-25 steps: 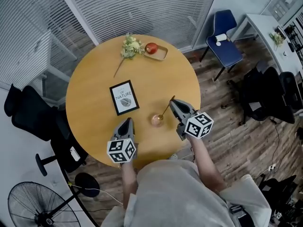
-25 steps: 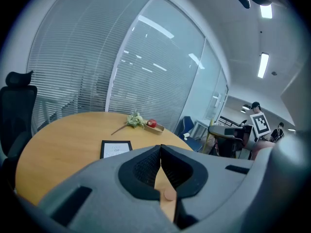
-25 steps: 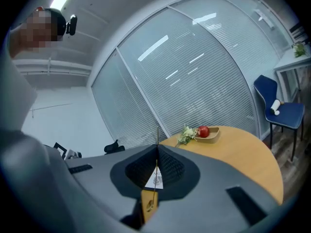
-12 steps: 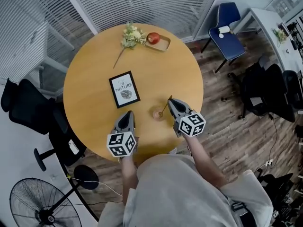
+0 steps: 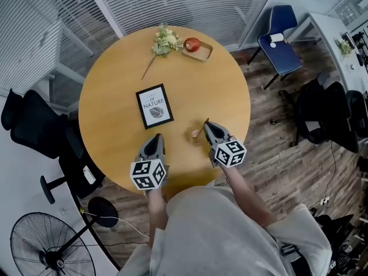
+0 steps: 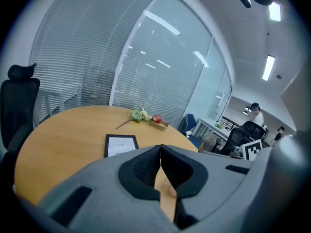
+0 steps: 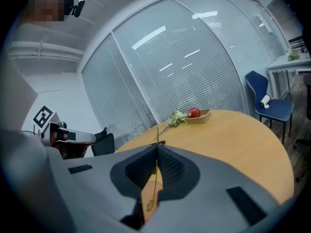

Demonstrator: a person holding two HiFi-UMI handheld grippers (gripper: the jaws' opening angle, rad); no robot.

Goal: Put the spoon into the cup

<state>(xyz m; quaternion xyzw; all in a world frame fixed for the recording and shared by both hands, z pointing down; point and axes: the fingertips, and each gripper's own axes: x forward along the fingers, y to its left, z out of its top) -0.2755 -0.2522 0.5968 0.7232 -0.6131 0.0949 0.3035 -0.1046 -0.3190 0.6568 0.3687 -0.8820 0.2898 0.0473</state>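
Note:
My right gripper (image 5: pixel 206 125) (image 7: pixel 157 144) is shut on the thin golden spoon (image 7: pixel 154 178). The handle is clamped between the jaws, its tip (image 5: pixel 206 121) pokes out past them, and the bowl hangs down toward the camera. A small glass cup (image 5: pixel 195 135) stands on the round wooden table (image 5: pixel 115 85) just left of that gripper. The spoon slants down toward the cup, but whether its bowl is inside I cannot tell. My left gripper (image 5: pixel 154 138) (image 6: pixel 161 147) hovers over the near table edge, shut on nothing, left of the cup.
A framed "of nature" card (image 5: pixel 154 106) (image 6: pixel 121 144) lies mid-table. At the far edge are a flower sprig (image 5: pixel 164 41) and a wooden tray (image 5: pixel 206 52) holding a red apple (image 5: pixel 192 43). A blue chair (image 5: pixel 280 36) and black office chairs (image 5: pixel 29 131) ring the table.
The right gripper and the spoon have drawn slightly back toward the person and closer to the cup. The cup and the left gripper stay put. The head camera has shifted.

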